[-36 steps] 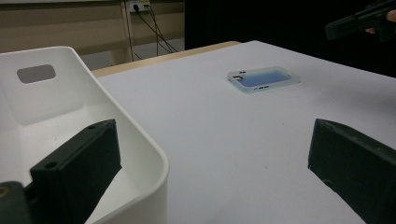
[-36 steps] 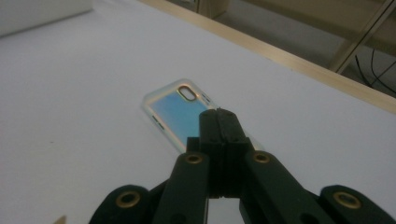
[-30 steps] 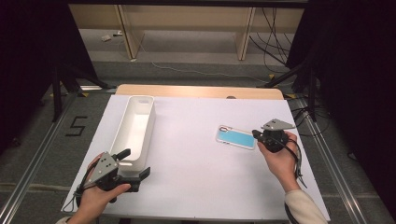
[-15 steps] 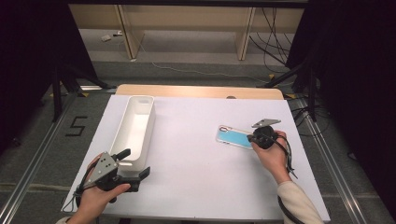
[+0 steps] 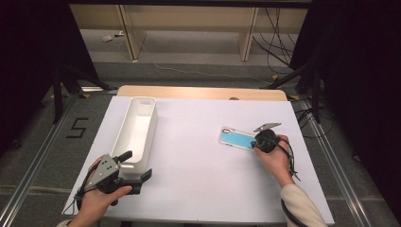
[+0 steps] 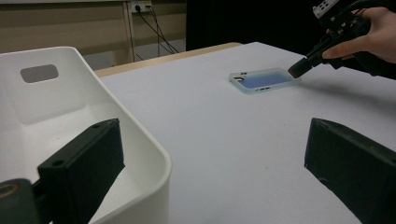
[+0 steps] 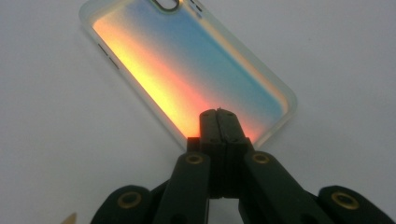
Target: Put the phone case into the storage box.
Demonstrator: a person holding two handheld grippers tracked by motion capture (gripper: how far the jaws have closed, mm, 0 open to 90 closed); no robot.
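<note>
- Right gripper point(image 7: 219, 114): jaws pressed flat together with nothing between them, tips set down on the near end of the phone case point(image 7: 187, 70), seemingly touching its back
- Held in the right hand point(image 5: 274, 156), tilted steeply down at the table point(image 5: 198, 156)
- Phone case: flat on the white surface, well over on the right half; a translucent rim around a back that reads blue from above and orange to blue up close
- Long axis running away from the closed tips toward the camera cut-out at the far end; seen from the high view, slanting up-left toward the table's middle
- So the case lies dead ahead of the right jaws, lengthwise along their line: probably suited to a push or slide along that axis, or to reopening for a grab across the narrow width
- Left gripper point(image 5: 135, 168): jaws spread wide, one inside and one outside the near end wall of the white bin point(image 5: 137, 132), not pressing on it as far as visible
- Well apart from the case, so clearly the farther hand
</note>
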